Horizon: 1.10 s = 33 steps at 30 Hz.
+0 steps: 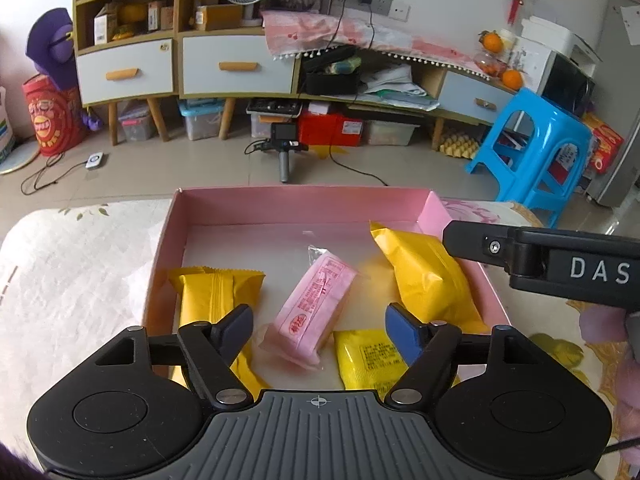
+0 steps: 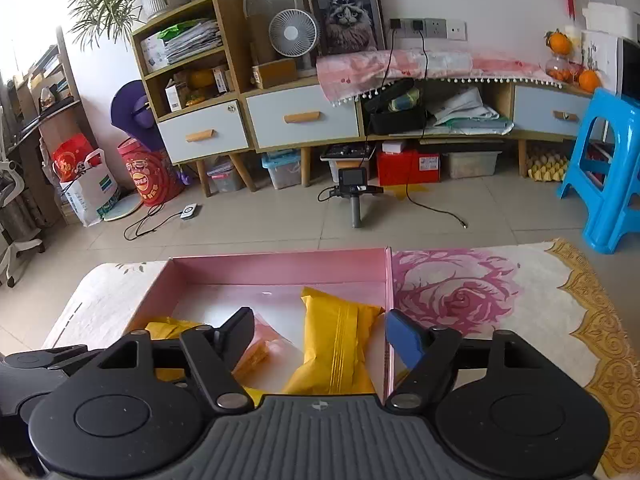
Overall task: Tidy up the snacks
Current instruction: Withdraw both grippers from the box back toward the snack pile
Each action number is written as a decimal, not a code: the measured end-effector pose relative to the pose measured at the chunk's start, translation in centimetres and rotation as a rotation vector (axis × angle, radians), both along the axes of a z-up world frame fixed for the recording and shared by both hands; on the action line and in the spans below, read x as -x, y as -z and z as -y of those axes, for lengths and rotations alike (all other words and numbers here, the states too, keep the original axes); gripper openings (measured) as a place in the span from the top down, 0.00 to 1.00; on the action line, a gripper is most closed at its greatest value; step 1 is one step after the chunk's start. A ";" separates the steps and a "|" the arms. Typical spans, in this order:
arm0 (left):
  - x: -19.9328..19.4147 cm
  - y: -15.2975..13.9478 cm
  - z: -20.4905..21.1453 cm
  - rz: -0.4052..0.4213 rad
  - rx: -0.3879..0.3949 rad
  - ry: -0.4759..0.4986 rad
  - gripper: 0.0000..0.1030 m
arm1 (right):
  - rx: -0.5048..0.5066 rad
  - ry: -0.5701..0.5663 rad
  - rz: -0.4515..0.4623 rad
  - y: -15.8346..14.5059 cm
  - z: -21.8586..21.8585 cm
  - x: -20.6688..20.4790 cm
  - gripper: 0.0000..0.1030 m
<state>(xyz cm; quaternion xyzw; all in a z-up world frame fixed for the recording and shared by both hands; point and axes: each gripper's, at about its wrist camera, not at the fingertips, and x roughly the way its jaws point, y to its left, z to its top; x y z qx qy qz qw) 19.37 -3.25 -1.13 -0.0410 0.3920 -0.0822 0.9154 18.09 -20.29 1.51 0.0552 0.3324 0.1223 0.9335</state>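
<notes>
A pink box (image 1: 224,210) sits on the table and holds snack packets. In the left wrist view a pink packet (image 1: 316,308) lies in the middle, a yellow packet (image 1: 212,300) at the left, a big yellow packet (image 1: 424,276) at the right and a small yellow packet (image 1: 368,356) near the front. My left gripper (image 1: 320,326) is open and empty above the pink packet. My right gripper (image 2: 320,338) is open and empty above the big yellow packet (image 2: 340,344), near the box's right wall (image 2: 388,280). The pink packet (image 2: 268,350) shows partly behind its left finger.
The table has a white cloth (image 1: 80,272) with a pink rose print (image 2: 460,296) to the right of the box. The right gripper's body (image 1: 560,264) reaches in over the box's right side. Beyond the table edge are the tiled floor, a cabinet and a blue stool (image 1: 532,152).
</notes>
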 end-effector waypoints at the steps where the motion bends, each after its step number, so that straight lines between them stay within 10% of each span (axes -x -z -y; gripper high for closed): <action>1: 0.3 -0.3 -0.2 0.001 0.001 0.000 0.27 | -0.001 -0.003 0.001 -0.2 0.0 0.2 0.34; 13: 3.6 -2.3 -2.6 -0.016 0.018 -0.018 0.17 | 0.039 -0.083 0.023 -2.0 -0.5 4.2 0.19; 33: 10.8 -1.6 -5.5 -0.014 -0.167 0.092 0.12 | 0.147 -0.207 0.050 -1.3 -1.4 10.8 0.10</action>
